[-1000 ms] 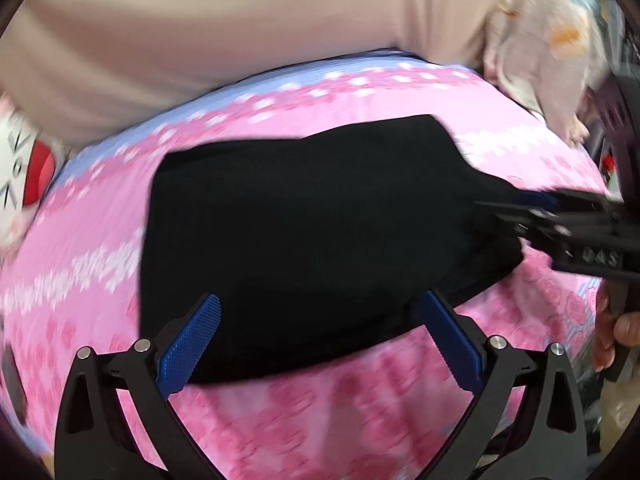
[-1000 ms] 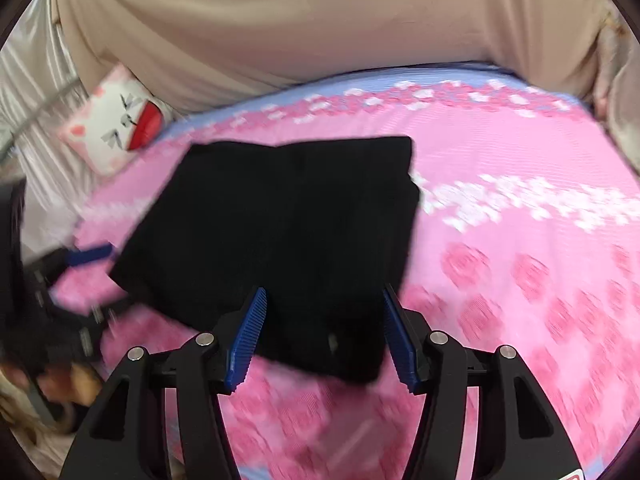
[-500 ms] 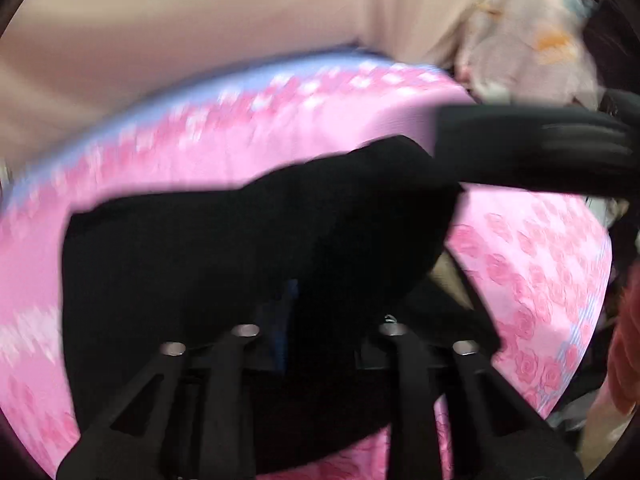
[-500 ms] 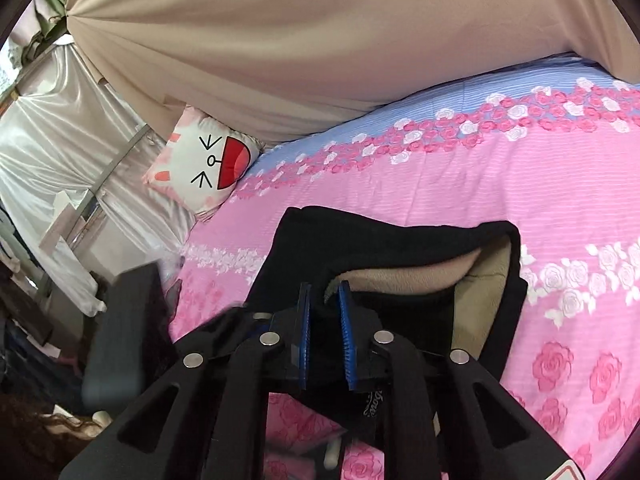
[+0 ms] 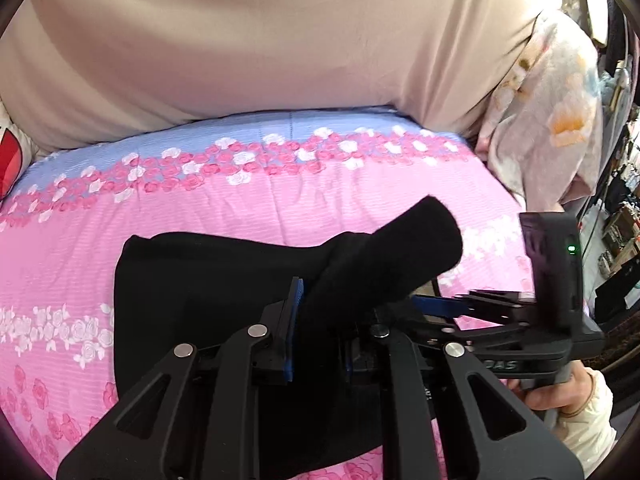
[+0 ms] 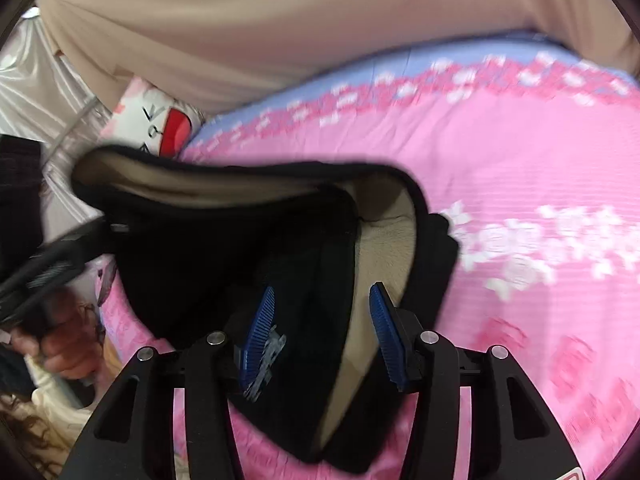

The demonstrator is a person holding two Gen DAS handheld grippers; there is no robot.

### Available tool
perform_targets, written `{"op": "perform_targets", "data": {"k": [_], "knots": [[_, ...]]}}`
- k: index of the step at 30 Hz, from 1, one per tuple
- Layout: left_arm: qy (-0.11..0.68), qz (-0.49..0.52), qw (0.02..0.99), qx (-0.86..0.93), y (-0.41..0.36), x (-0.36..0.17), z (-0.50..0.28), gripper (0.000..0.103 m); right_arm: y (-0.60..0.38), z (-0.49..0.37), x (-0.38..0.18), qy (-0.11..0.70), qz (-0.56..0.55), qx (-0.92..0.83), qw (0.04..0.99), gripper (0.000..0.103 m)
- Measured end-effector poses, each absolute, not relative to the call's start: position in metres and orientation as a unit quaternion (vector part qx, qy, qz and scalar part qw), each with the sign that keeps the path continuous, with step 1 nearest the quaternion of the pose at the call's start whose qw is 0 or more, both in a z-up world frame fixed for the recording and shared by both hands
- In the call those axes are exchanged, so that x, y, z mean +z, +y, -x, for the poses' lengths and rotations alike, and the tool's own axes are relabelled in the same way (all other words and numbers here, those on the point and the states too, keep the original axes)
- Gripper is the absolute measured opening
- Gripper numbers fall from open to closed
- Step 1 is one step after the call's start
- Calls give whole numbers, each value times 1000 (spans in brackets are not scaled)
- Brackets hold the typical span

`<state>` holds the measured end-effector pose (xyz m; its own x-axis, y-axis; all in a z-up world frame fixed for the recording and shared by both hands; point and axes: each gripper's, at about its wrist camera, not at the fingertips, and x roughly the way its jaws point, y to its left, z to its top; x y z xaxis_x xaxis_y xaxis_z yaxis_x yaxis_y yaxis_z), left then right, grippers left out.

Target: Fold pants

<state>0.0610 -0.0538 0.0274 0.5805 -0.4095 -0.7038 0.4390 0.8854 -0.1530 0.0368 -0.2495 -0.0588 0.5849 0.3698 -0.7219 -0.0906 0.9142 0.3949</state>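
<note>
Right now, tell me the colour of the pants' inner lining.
Beige lining; it shows best in the right wrist view.

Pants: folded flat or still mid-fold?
Mid-fold. The pants have one edge lifted off the bed, pinched in the left gripper; beige lining shows.

Black pants [image 6: 280, 248] between parted fingers [image 6: 260, 332]

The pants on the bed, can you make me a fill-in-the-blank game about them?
1. The pants are the colour ____.
2. They lie on a bedsheet that is mostly ____.
3. The left gripper is shut on the ____.
4. The lining inside the pants looks ____.

Missing words: black; pink; pants; beige
</note>
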Motion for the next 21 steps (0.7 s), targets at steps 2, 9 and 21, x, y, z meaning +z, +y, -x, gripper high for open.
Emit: {"op": "perform_targets", "data": {"k": [2, 9, 21], "knots": [[394, -15, 888, -237, -52, 26, -61, 16, -242, -45, -63, 431, -157, 141, 877, 44], [383, -5, 884, -268, -53, 41, -41, 20, -248, -23, -28, 371, -201, 166, 891, 5], [417, -65, 852, -310, -94, -10, 7, 81, -316, 37, -23, 340, -210, 0, 917, 23]]}}
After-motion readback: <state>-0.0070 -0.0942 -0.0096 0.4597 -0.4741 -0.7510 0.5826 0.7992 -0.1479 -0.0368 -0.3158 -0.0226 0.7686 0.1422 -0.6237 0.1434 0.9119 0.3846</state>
